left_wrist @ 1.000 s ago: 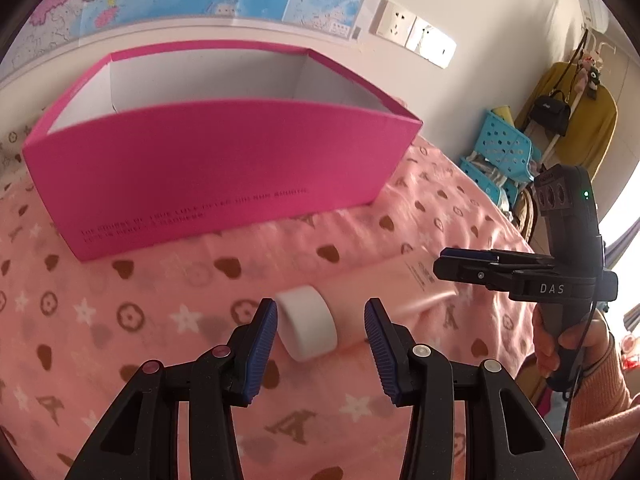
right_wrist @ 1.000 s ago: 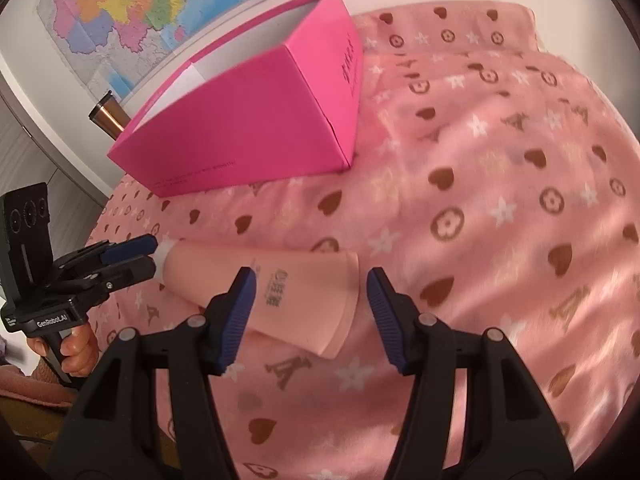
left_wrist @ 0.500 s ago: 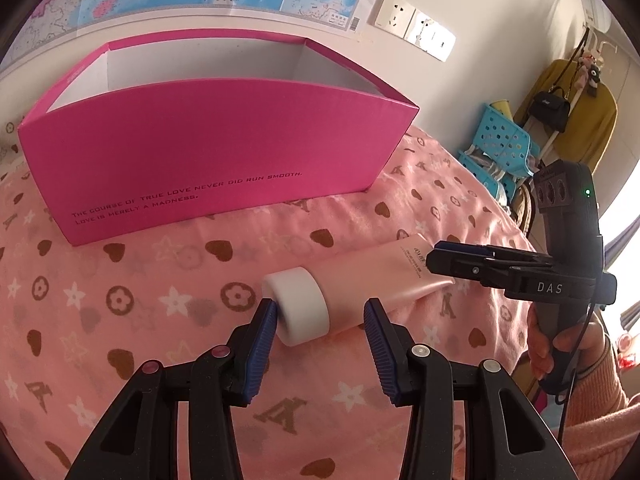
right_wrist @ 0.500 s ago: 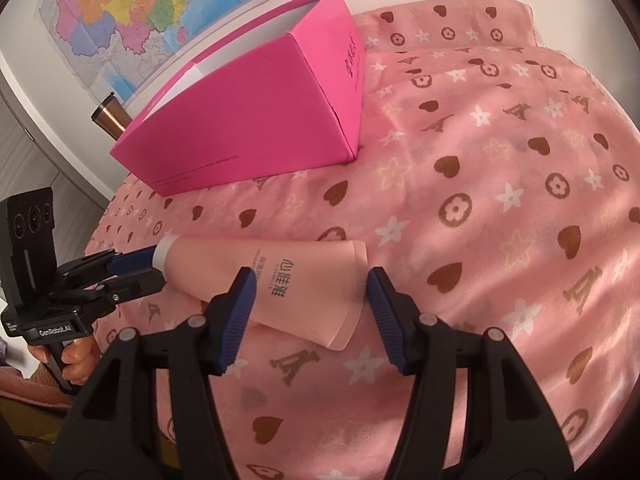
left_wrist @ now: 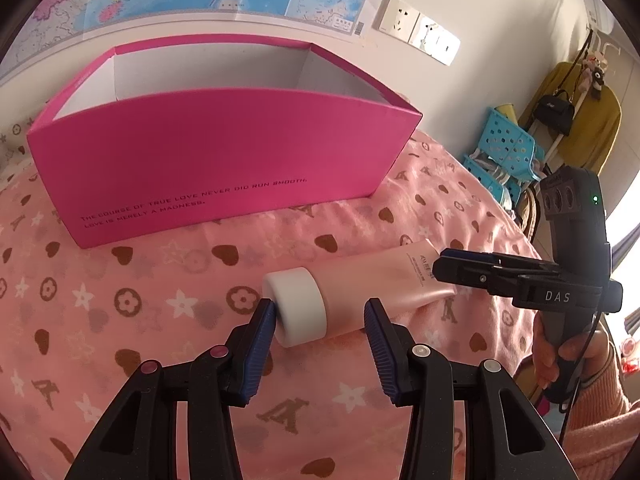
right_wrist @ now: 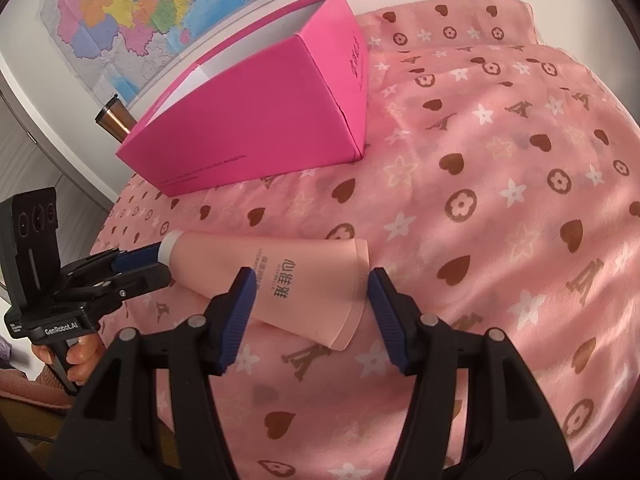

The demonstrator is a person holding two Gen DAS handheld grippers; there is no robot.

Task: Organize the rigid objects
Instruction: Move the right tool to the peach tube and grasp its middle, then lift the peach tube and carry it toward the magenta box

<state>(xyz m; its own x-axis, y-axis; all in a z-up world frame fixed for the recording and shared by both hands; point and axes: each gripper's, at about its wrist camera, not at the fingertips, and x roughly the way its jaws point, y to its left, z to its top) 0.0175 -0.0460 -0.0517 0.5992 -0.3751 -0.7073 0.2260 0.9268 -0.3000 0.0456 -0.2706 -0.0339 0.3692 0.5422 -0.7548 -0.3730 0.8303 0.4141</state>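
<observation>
Pink cloth with hearts, stars and flowers [right_wrist: 500, 152] covers the whole bed, map and sockets on the wall behind, and I've got both tongs down low over it now. Compared with a second ago my left gripper [left_wrist: 320, 320] has closed in on the pale pink plastic tube with the white screw cap [left_wrist: 360, 284]: the cap, which sat further ahead, now lies right between my blue pads, the left pad [left_wrist: 264, 320] touching or all but touching it, the other still apart. Jaws spread, nothing gripped. My right gripper [right_wrist: 308, 300] has crept forward too, and its open jaws now straddle the flat crimped tail of the tube [right_wrist: 280, 280] (no squeeze yet on either side).

So I read this as a two-ended pick-up about to happen, the first real step, with the open-topped magenta cardboard box [left_wrist: 224, 148] waiting empty as far as I can see inside.

Tube lies flat on the cloth, in front of the box's long printed wall and apart from it, nearer the bed's front edge. Its long axis runs roughly along that wall, a little skewed: cap end toward my left tongs, crimped end toward my right.
</observation>
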